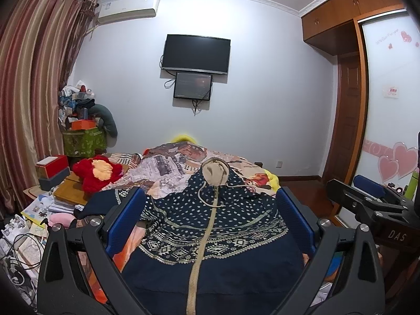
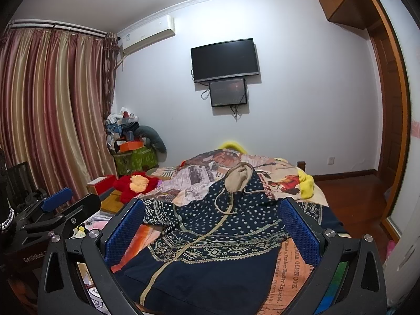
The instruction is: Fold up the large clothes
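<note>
So the navy hooded cardigan point(image 1: 210, 225) is lying face up on the bed point(image 1: 168, 168), beige zipper strip running down the middle, tan-lined hood point(image 1: 215, 172) pointing toward the far wall with the drawstring looped under it. As far as I can tell nothing's folded yet: the body is spread out, the left sleeve point(image 1: 105, 199) flops off toward the bedside, and the hem is nearest me, so basically the whole job is left (sleeves in, sides over, then fold up). My left gripper point(image 1: 210, 210) hangs over the lower half of the cardigan with both blue pads wide apart and nothing between them, and the right gripper point(image 2: 214, 223) is the same deal, spread wide and empty, a bit further right where the printed bedsheet point(image 2: 286, 275) shows past the garment's edge. Room-wise, the right side of the bed drops off to bare wood floor point(image 2: 349, 191), so there's space to swing over there. The left is tighter: a red plush toy point(image 1: 97, 173) sits near the sleeve, and there's stacked boxes and clutter on the low worktop point(image 1: 71, 194) just beside the bed, so I'd guess pulling that sleeve in needs some care.
</note>
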Available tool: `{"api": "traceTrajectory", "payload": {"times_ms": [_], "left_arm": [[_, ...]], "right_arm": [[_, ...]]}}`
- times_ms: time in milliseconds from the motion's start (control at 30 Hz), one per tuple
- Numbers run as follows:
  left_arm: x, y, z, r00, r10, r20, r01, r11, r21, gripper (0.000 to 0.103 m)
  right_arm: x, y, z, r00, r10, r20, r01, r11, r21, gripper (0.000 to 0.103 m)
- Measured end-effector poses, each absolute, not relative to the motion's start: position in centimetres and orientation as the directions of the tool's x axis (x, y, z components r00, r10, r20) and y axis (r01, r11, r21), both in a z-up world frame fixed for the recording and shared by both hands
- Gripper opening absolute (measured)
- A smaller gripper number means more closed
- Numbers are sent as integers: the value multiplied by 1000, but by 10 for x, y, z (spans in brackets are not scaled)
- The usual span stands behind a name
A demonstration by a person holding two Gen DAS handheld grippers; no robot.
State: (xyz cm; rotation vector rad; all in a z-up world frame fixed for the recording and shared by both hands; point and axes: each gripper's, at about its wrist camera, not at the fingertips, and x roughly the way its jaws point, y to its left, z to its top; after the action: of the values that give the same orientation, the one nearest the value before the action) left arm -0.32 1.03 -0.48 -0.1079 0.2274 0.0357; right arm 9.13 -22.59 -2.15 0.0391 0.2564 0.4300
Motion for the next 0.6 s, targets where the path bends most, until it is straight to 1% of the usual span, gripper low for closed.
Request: {"api": "traceTrajectory", "payload": {"times_ms": [167, 300, 433, 500, 600], "left_arm": [[11, 27, -8, 969, 48, -240, -75, 991, -108, 100], [40, 51, -17, 955, 80, -284, -118, 986, -120, 100], [74, 84, -33, 932, 152, -328, -204, 970, -131, 100], [96, 103, -42, 908, 217, -359, -271, 957, -106, 100], [126, 133, -59, 870, 277, -409, -331, 941, -66, 100]], "right_arm": [[102, -217, -23, 871, 417, -259, -409, 908, 85, 103], [122, -206, -27, 869, 404, -286, -405, 912, 61, 103], [154, -192, -35, 865, 382, -325, -394, 919, 30, 103], [174, -185, -41, 860, 370, -352, -387, 922, 22, 103], [208, -173, -53, 847, 362, -389, -386, 922, 16, 103]]}}
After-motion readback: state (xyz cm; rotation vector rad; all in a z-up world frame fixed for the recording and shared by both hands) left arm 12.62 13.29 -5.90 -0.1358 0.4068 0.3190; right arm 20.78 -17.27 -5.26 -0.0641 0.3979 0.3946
